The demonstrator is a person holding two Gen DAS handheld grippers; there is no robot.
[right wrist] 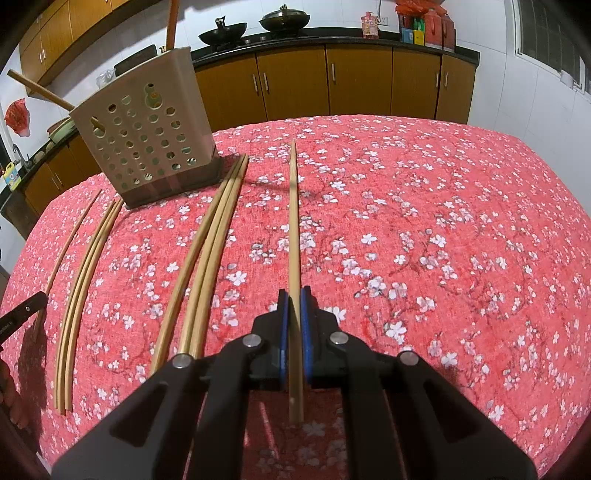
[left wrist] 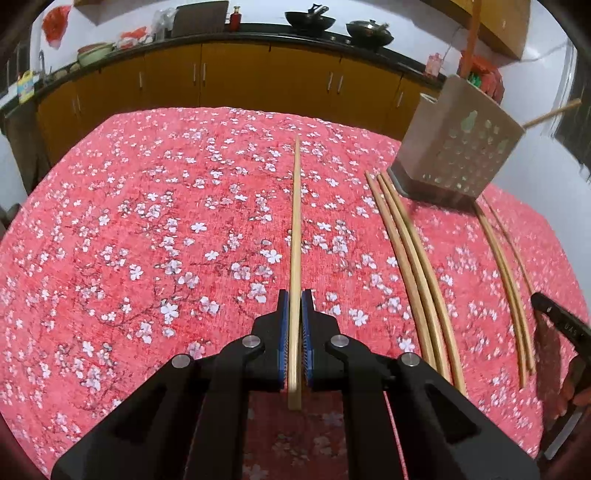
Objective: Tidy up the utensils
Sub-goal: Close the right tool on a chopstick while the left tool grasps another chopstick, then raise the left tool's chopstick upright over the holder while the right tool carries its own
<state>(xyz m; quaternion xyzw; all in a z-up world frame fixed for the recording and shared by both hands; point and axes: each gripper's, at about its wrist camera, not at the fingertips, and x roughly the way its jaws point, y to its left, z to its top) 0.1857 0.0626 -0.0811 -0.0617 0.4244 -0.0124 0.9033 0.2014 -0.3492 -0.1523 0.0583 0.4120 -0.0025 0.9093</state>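
My left gripper (left wrist: 294, 301) is shut on a wooden chopstick (left wrist: 296, 221) that points forward over the red floral tablecloth (left wrist: 147, 240). My right gripper (right wrist: 294, 295) is shut on another chopstick (right wrist: 293, 221), also pointing forward. A beige perforated utensil holder (left wrist: 458, 155) stands at the far right in the left wrist view and at the far left in the right wrist view (right wrist: 147, 136), with a wooden handle sticking out. Three loose chopsticks (left wrist: 410, 258) (right wrist: 207, 258) lie in front of it. More chopsticks (left wrist: 506, 280) (right wrist: 85, 280) lie further out.
The right gripper's edge (left wrist: 561, 325) shows at the right of the left wrist view; the left gripper's edge (right wrist: 22, 314) shows at the left of the right wrist view. Behind the table are yellow kitchen cabinets (left wrist: 236, 77) with woks (left wrist: 310, 20) on the counter.
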